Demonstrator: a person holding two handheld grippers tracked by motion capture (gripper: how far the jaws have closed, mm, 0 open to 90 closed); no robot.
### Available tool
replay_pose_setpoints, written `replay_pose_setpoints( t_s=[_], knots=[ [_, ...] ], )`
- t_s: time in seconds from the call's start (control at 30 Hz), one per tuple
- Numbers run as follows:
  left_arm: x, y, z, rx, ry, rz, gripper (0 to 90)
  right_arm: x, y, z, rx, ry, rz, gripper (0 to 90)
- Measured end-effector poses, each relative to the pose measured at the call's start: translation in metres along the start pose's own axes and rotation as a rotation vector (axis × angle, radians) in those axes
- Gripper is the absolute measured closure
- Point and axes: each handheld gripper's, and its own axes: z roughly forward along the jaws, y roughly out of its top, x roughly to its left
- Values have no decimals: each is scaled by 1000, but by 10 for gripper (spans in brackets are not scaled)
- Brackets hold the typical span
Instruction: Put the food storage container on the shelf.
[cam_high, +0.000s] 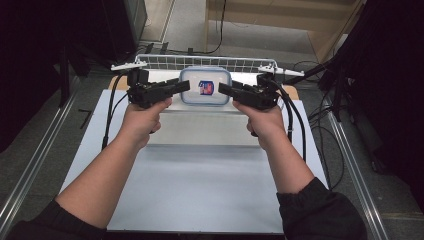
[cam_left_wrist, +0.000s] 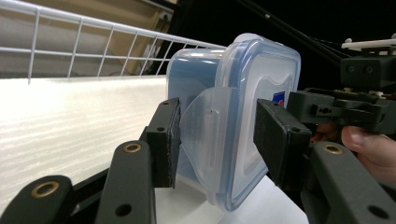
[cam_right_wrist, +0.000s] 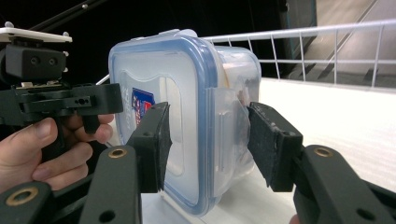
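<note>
Clear plastic container (cam_high: 205, 86) with a blue-rimmed lid, held up between both grippers, just in front of the white wire basket (cam_high: 165, 62) at the far end of the table (cam_high: 200, 190) and above the table's raised white step. Small red-and-blue label at the middle of the lid, facing up toward the high view. Left gripper (cam_high: 182, 86) reaching in level from the left of the container, gripped by the person's left hand (cam_high: 142, 117); right gripper (cam_high: 224, 90) reaching in level from the right of the container, gripped by the right hand (cam_high: 262, 120). In the left gripper view, container (cam_left_wrist: 233, 126) standing on edge between the fingers (cam_left_wrist: 164, 140), closed down about as far as they go here, one pad pressed on the translucent side latch, the other against the lid face beside the blue rim: clamped on the container's edge. In the right gripper view, container (cam_right_wrist: 187, 121) likewise on edge between the fingers (cam_right_wrist: 156, 144), set partway open; near pad against the lid face, far pad against the latch flap on the container's side wall, so gripping the container too. Opposite gripper and its hand visible past the container in each gripper view. Black cables trailing from both grippers back toward the table's near side. Dark sleeves at the forearms, near edge of the table.
</note>
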Motion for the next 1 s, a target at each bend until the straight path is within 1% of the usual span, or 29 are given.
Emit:
replay_pose_setpoints(
  t_s=[0.1, 0.17, 0.23, 0.27, 0.3, 0.33, 0.43, 0.47, 0.5, 0.57, 0.6, 0.63, 0.67, 0.7, 1.0],
  knots=[
    [1, 3, 2, 19, -7, -34, 540, -7, 2, 1, 23, 18, 53, 516],
    [0, 5, 3, 28, -1, -34, 543, -10, 3, 1, 33, 28, 77, 516],
    [1, 8, 3, 28, -3, -56, 542, -13, 4, 1, 37, 48, 103, 528],
    [1, 8, 3, 28, -3, -56, 543, -13, 4, 1, 37, 48, 103, 528],
    [2, 8, 3, 34, -8, -76, 543, -16, 4, 0, 35, 66, 127, 535],
    [3, 8, 3, 39, -7, -80, 543, -16, 4, 0, 38, 67, 131, 535],
    [6, 8, 5, 49, -7, -113, 545, -20, 4, 3, 52, 69, 149, 536],
    [6, 8, 5, 49, -7, -113, 546, -20, 4, 3, 52, 69, 149, 536],
    [9, 9, 6, 51, -14, -147, 546, -24, 4, 3, 55, 85, 182, 549],
    [10, 9, 6, 55, -20, -159, 546, -26, 5, 3, 55, 98, 204, 554],
    [10, 9, 6, 55, -20, -159, 546, -27, 6, 2, 55, 100, 205, 556],
    [10, 9, 7, 58, -25, -173, 547, -27, 6, 2, 55, 102, 215, 559],
    [10, 9, 7, 58, -25, -173, 547, -27, 6, 2, 55, 102, 215, 559],
    [10, 9, 8, 62, -31, -184, 548, -28, 7, 1, 57, 107, 221, 561],
    [5, 9, 7, 83, -30, -203, 549, -28, 8, -5, 78, 110, 232, 560]
  ],
)
